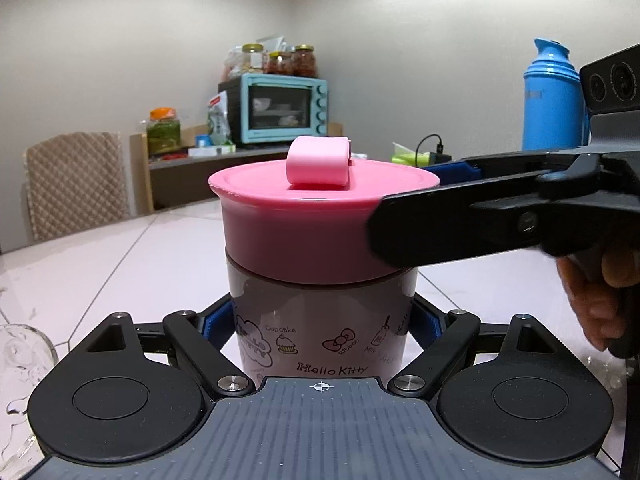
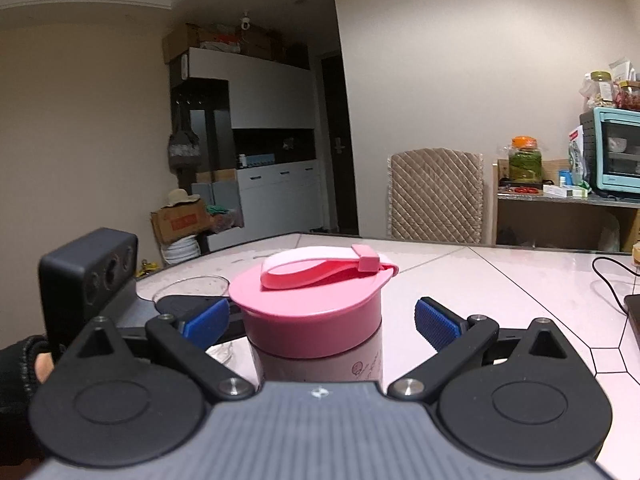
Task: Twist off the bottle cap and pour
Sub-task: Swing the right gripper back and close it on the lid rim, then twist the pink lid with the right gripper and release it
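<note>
White tiled bench [image 2: 500, 280]. Left claw [image 1: 320, 328] clenched on bottle [image 1: 320, 320] body; right claw [image 2: 320, 320] released, straddling pink cap [image 2: 312, 312]. I'd centre it level, squeeze, then twist.

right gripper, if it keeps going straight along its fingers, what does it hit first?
Most likely the pink cap of the bottle. It sits centred between the right gripper's open blue pads, which flank it with gaps showing. The gripper body would meet it almost at once.
</note>
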### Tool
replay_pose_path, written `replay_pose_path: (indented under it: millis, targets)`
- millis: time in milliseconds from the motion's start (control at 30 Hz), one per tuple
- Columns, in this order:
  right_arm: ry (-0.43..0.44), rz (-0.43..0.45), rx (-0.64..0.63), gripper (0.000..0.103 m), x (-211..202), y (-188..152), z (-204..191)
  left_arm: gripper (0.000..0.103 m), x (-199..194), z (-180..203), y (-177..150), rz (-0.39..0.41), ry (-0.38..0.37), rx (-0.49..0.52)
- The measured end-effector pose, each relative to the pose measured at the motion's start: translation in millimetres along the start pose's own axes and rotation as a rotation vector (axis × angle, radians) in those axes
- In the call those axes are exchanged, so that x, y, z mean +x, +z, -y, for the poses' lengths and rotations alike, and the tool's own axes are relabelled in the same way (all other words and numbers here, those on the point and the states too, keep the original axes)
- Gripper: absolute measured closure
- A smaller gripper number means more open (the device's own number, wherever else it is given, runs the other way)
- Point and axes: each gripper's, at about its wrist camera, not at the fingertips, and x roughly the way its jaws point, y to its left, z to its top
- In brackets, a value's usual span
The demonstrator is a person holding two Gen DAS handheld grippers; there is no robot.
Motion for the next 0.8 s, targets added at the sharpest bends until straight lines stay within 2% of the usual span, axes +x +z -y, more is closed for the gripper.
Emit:
replay_pose_path:
  millis: [167, 300, 400, 633, 733, 800]
  targets:
    - [-0.05, -0.023, -0.035, 0.005, 10.9, 0.8, -11.1, 0.013, 0.4, -0.6, 1.5, -0.001, 0.0, 0.0]
    - [-0.055, -0.021, -0.04, 0.006, 17.3, 2.6, -18.5, 0.013, 0.7, -0.6, 1.9, -0.001, 0.0, 0.0]
    - [-0.069, -0.028, -0.04, 0.012, 21.6, 2.8, -21.2, 0.013, 1.0, -0.2, 2.1, -0.001, 0.0, 0.0]
    - [-0.067, -0.03, -0.038, 0.017, 22.7, 4.2, -27.3, 0.013, 0.6, 0.0, 2.2, -0.002, 0.0, 0.0]
    - [-0.046, -0.034, -0.059, 0.018, 21.8, 4.8, -24.8, 0.013, 0.5, 0.2, 2.0, -0.002, 0.0, -0.001]
    - [-0.003, -0.039, -0.075, 0.018, 21.4, 5.2, -18.2, 0.013, 1.0, 1.8, 2.2, -0.002, 0.0, -0.001]
